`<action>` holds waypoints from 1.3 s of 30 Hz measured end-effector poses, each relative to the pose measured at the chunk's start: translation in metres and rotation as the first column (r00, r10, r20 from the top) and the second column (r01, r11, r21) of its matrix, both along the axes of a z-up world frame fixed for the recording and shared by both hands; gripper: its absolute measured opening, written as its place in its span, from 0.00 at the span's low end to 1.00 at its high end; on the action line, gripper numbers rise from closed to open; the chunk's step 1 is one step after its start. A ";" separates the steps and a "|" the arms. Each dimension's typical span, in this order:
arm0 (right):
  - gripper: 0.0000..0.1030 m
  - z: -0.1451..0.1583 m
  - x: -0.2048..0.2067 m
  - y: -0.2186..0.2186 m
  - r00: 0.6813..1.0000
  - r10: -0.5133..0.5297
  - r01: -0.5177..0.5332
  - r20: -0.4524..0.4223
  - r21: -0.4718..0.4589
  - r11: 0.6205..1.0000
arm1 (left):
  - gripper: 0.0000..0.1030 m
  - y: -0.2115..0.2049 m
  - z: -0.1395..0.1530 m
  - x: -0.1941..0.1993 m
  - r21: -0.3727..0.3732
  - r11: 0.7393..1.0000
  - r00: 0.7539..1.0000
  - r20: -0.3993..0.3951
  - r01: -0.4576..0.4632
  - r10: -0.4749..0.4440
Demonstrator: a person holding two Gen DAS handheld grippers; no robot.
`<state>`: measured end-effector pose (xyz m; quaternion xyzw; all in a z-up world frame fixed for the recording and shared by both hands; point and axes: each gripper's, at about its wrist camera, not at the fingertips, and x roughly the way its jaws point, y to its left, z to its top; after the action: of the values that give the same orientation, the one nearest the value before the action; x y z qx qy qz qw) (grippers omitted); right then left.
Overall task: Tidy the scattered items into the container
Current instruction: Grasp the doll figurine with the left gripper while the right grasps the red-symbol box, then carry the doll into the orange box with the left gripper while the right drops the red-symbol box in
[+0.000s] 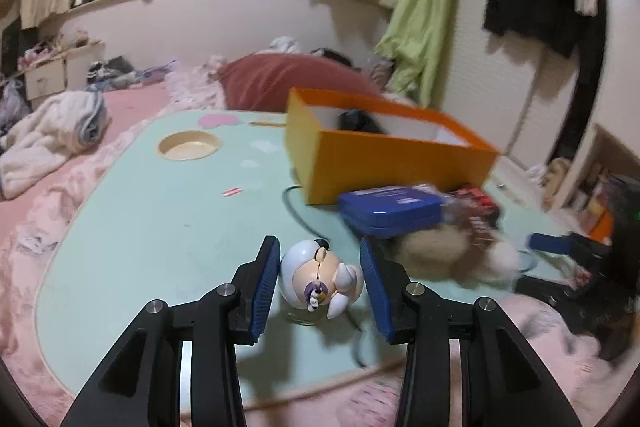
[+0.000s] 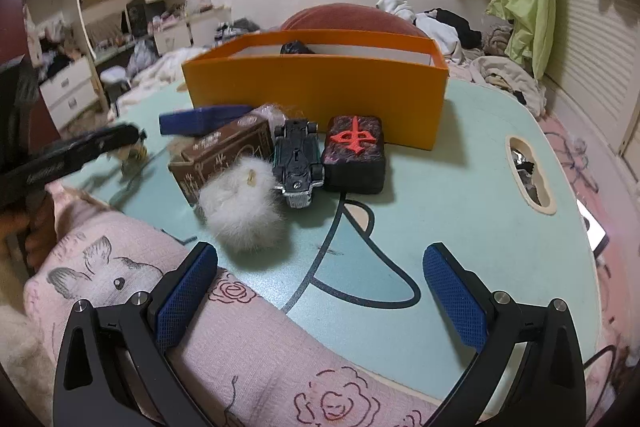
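An orange box stands on the mint green table with a dark item inside. My left gripper is open, its pads on either side of a small white and peach figurine, with gaps showing. A blue case, a brown box, a white fur pom-pom, a black toy car and a black block with a red symbol lie in front of the orange box. My right gripper is open and empty, near the table's front edge.
A pink printed blanket drapes over the table's near edge. A black cable runs across the table. The table has a round cup hole and an oval slot. A red cushion and clothes lie behind.
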<state>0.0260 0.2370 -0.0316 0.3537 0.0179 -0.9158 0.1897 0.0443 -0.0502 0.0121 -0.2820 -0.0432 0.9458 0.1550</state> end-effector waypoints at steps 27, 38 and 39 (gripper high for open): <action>0.40 0.009 -0.074 0.016 0.989 -0.100 0.118 0.109 -0.177 0.977 | 0.39 0.019 -0.007 0.009 -0.029 0.999 0.999 -0.033 0.028 -0.029; 0.41 0.087 -0.101 -0.012 0.996 -0.057 0.044 -0.064 -0.194 0.980 | 0.39 0.043 0.078 -0.047 0.030 0.997 0.984 -0.165 0.072 -0.066; 0.41 0.088 -0.108 -0.014 0.996 -0.060 0.047 -0.060 -0.191 0.980 | 0.39 0.049 0.084 -0.061 0.033 0.997 0.985 -0.161 0.073 -0.067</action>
<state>-0.0822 0.2228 0.0560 0.3043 -0.0726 -0.9291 0.1970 -0.0171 -0.0016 0.0958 -0.2034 -0.0391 0.9584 0.1964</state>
